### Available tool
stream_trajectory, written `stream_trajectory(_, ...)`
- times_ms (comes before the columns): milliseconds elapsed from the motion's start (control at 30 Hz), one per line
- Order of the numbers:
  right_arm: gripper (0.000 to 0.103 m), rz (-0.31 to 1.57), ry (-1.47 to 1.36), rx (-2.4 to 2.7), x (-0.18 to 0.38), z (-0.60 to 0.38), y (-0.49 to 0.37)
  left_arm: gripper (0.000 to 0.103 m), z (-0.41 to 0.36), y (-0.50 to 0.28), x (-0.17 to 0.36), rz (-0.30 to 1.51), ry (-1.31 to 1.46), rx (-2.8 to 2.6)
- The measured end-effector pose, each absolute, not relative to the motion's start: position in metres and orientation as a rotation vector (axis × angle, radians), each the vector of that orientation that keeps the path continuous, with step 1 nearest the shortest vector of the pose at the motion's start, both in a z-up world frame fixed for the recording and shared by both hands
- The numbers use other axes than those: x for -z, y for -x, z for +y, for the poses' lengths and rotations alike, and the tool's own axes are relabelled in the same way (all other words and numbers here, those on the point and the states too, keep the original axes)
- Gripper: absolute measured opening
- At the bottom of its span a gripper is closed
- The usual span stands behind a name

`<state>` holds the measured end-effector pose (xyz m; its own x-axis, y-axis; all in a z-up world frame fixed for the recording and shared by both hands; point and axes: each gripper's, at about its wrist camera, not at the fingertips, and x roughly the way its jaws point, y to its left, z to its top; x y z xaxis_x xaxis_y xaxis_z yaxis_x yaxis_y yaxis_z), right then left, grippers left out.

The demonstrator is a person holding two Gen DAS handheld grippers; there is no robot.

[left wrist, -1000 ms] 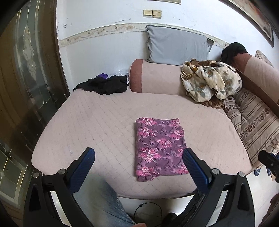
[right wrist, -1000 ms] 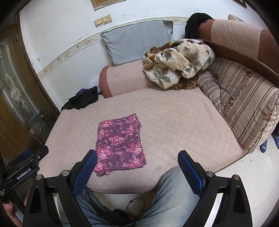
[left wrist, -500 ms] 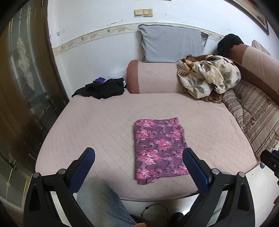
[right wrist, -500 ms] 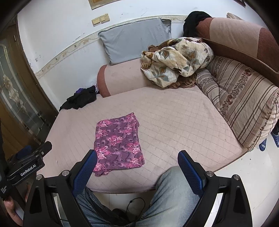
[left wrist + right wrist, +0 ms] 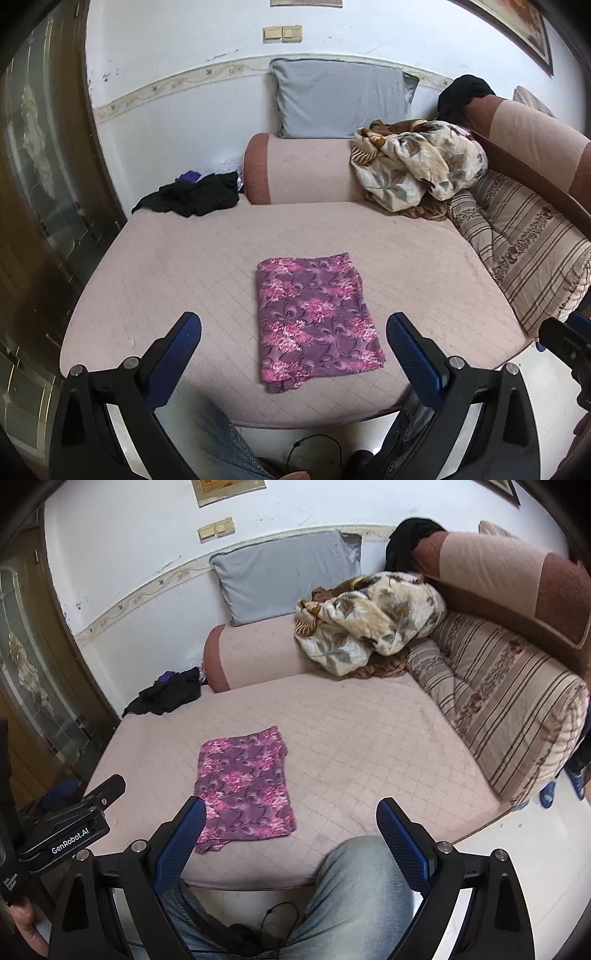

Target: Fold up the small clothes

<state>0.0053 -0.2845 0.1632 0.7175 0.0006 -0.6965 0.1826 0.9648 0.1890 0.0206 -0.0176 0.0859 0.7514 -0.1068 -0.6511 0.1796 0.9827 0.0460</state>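
Pink bed (image 5: 184, 266) bears folded floral cloth (image 5: 314, 317); near corner rumpled; both hand-held grippers wide.

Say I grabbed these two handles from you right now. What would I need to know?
Left tongs: open, empty, held above the bed's near edge.
Right tongs: open, empty, over the person's knee.
The purple floral cloth lies flat on the pink bed as a neat rectangle, touching neither tongs; it looks already folded.
A dark heap of clothes sits at the bed's far left corner, unfolded.
Left to do, probably: set the purple piece aside, then fetch and fold the dark clothes.
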Motion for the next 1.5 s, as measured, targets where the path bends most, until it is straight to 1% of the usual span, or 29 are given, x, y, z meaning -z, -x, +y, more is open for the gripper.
stream_trajectory(467,0.096,0.747,-0.243,0.108,-0.171,-0.272,-0.009,0.100,-0.006,-0.024,-0.081,0.734,-0.086,0.172)
stream_trajectory(700,0.096,0.757,-0.256,0.078,-0.167,-0.266,-0.019,0.100,0.004,-0.021,-0.067,0.766,-0.084,0.151)
stream_trajectory(867,0.096,0.732,-0.191,0.074,-0.162,-0.262,-0.023,0.100,0.028,-0.016,-0.069,0.735,-0.047,0.075)
stream_trajectory(967,0.096,0.763,-0.193,0.056,-0.157,-0.265,-0.034,0.100,0.036,-0.019,-0.065,0.754,-0.061,0.032)
stream_trajectory(1133,0.096,0.722,-0.140,0.058,-0.167,-0.260,-0.039,0.100,0.035,-0.027,-0.063,0.772,-0.048,0.039)
stream_trajectory(1267,0.097,0.756,-0.130,0.031,-0.155,-0.256,-0.057,0.100,0.024,-0.037,-0.058,0.774,-0.078,0.055)
stream_trajectory(1500,0.097,0.810,-0.125,0.005,-0.127,-0.253,-0.088,0.100,0.021,-0.061,-0.033,0.841,-0.081,0.062)
